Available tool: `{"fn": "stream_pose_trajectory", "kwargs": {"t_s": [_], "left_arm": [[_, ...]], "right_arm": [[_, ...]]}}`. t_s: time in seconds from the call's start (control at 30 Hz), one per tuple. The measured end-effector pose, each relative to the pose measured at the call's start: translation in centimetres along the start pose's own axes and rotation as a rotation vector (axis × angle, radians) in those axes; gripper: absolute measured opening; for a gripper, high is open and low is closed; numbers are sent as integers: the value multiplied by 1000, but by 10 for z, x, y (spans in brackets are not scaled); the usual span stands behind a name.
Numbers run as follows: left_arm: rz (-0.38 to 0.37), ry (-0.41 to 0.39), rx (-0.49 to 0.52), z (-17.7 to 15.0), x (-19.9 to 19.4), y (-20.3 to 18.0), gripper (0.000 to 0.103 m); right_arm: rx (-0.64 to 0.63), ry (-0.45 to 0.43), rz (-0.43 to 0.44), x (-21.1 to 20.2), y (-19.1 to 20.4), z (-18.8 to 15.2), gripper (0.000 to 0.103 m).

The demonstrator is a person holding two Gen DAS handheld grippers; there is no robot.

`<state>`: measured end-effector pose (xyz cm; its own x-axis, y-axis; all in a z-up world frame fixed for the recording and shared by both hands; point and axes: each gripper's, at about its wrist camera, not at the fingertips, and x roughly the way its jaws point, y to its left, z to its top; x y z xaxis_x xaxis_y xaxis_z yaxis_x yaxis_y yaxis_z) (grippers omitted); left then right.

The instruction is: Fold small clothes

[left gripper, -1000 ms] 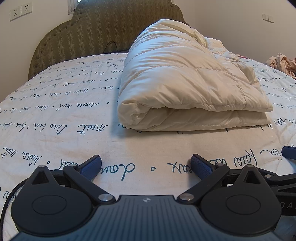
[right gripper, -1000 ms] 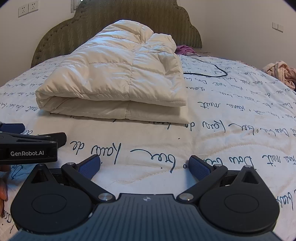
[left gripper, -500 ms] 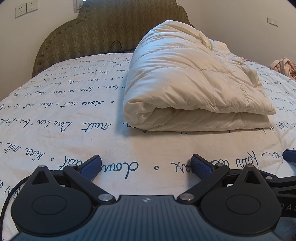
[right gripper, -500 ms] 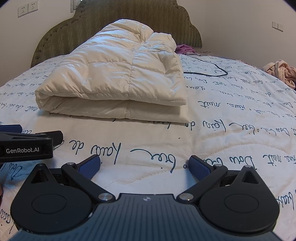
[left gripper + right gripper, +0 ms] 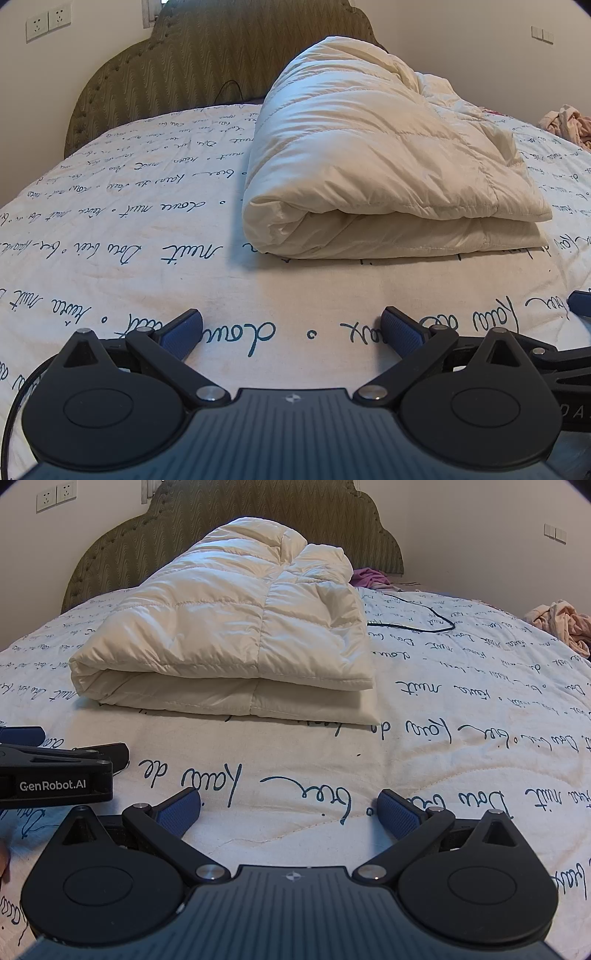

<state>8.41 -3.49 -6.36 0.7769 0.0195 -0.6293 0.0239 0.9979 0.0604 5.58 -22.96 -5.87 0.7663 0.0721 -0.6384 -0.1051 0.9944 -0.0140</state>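
A cream quilted puffer garment [image 5: 384, 166] lies folded in a thick stack on the bed; it also shows in the right wrist view [image 5: 236, 635]. My left gripper [image 5: 291, 330] is open and empty, low over the sheet in front of the garment's folded edge, apart from it. My right gripper [image 5: 288, 810] is open and empty, low over the sheet in front of the garment's open edge. The left gripper's body [image 5: 55, 771] shows at the left of the right wrist view.
The bed has a white sheet with blue script [image 5: 110, 221] and an olive padded headboard [image 5: 207, 55]. A black cable [image 5: 413, 622] lies right of the garment. Pink clothes [image 5: 561, 622] sit at the far right, a purple item [image 5: 369, 578] by the headboard.
The left gripper's view has shifted so the garment sits further right and closer. The right gripper has hardly moved. Both stay open.
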Motion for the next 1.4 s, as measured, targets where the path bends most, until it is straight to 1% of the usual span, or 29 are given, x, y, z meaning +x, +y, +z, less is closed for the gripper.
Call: {"fn": "stream_pose_trajectory", "kwargs": {"t_s": [0.97,1.07,1.13,1.23,1.4], "left_arm": [[1,-3,4,1,-1,-1,103],[-3,-5,-6,1,-4,3,103],[9,-8,-7,2,-8,5,103],[34,-6,7,1,-14,7,103],[33,-29,37,-2,-26,10,103]], "right_arm": [[0,-1,-2,0,0,0,103],[12,-7,5,-1,-3,0,103],[24,-19,8,-4,-5,-1,103],[37,-26,5,-8,-7,0,103],[42,-40,10,-18,-11,3,103]]}}
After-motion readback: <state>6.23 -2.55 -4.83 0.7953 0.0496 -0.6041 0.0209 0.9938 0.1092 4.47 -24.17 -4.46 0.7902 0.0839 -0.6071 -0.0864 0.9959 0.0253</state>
